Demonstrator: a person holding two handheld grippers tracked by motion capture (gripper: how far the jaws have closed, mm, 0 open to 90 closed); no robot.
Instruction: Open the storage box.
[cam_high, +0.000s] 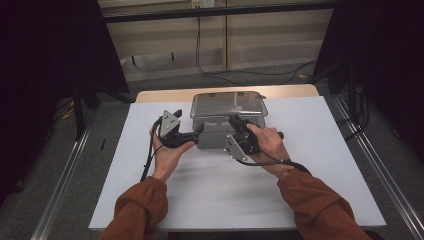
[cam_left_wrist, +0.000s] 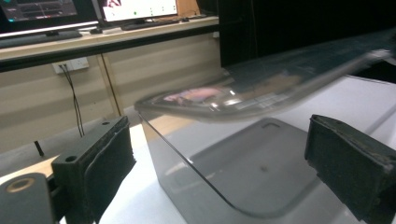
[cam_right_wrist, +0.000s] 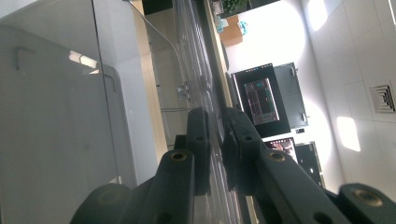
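A clear plastic box (cam_high: 227, 131) with a clear lid (cam_high: 227, 104) stands at the back middle of the white table top (cam_high: 200, 190). My right gripper (cam_high: 237, 123) comes in from the front and is shut on the lid's front edge; in the right gripper view its jaws (cam_right_wrist: 215, 144) pinch the thin lid edge (cam_right_wrist: 194, 56). My left gripper (cam_high: 195, 129) is at the box's front left corner, open. In the left gripper view that corner of the box (cam_left_wrist: 243, 182) lies between the wide pads (cam_left_wrist: 109, 158), untouched, with the lid (cam_left_wrist: 261, 91) tilted above it.
The white top ends at a wooden strip (cam_high: 165, 94) behind the box. Metal rails (cam_high: 60, 185) run along both sides on the floor, and cables (cam_high: 215, 70) lie behind the table. A desk with monitors (cam_left_wrist: 135, 9) stands farther off.
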